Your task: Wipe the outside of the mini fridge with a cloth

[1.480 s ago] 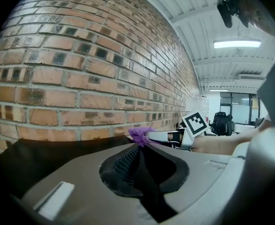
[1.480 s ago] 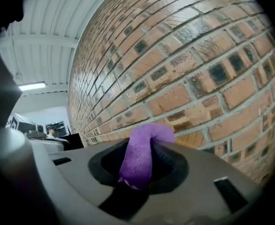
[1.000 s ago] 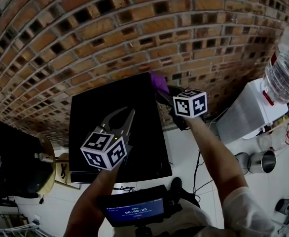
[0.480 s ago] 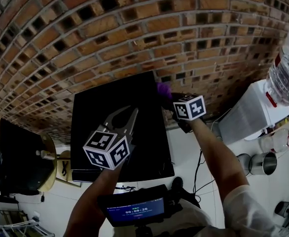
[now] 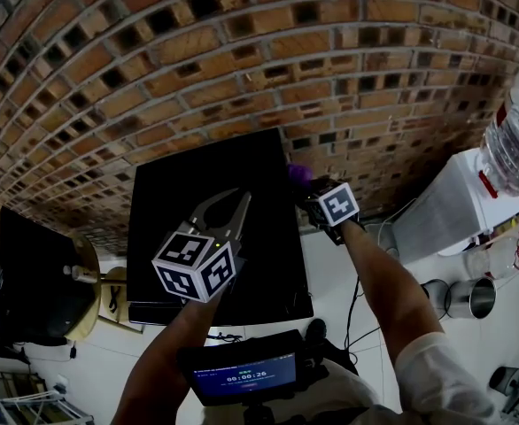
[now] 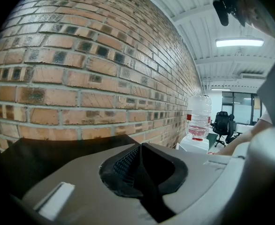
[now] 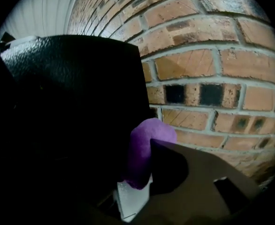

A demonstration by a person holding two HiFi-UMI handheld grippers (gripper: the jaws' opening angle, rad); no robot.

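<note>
a brick wall fills the space beyond both sets of fingers; the black mini fridge stands against it, its flat top lying under and ahead of the left fingers and its dark side wall just left of the right fingers, as the right gripper view shows it; a white water cooler carrying a clear bottle stands well off to the right of the right fingers, near the same wall; the left gripper hangs over the fridge's top, pointing toward the wall, and its fingers have just been closing; they are now clenched tip to tip with nothing between them; whether they touch the top cannot be told; the right gripper sits lower, beside the fridge's right side near its back corner, and its fingers are grasping the purple cloth; the cloth bulges out past the fingertips, between them and the bricks, right up against the fridge's side wall, though actual contact with that wall is lost in the dark
</note>
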